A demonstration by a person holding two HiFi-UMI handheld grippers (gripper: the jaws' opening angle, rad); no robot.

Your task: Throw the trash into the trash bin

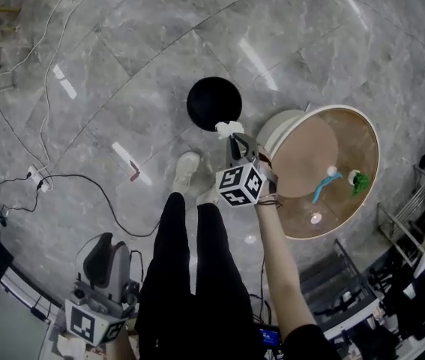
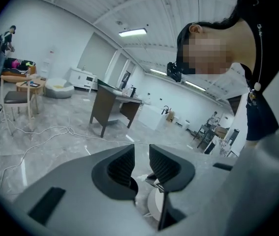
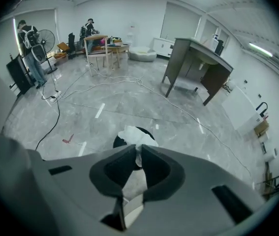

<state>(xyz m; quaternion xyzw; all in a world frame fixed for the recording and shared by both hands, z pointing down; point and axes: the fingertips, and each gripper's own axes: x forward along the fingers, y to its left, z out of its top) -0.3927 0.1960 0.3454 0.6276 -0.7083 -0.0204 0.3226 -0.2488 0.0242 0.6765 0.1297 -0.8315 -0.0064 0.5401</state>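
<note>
One scrap of trash is in play: a crumpled white tissue (image 1: 229,130), pinched at the tips of the right gripper (image 3: 138,150), whose jaws are drawn almost together, with the paper bunched out in front of them. It hangs just at the near rim of the black trash bin (image 1: 213,102) on the marble floor (image 1: 122,66), not yet squarely over the opening. That's the point of the steep downward tilt, I'd say: the tissue leads, so it can fall straight in once it's over the mouth. A little more reach forward looks needed before letting go, or it may catch the edge. Right beside the bin is the round desk (image 1: 309,148), carrying a blue item (image 1: 321,187) and a green one (image 1: 359,181), likely the next pieces to go. The left gripper (image 2: 141,163) waits low by the person's side, well away, jaws a little apart with nothing between them. Loose cables (image 1: 47,88) trail across the floor, clear of the bin.
</note>
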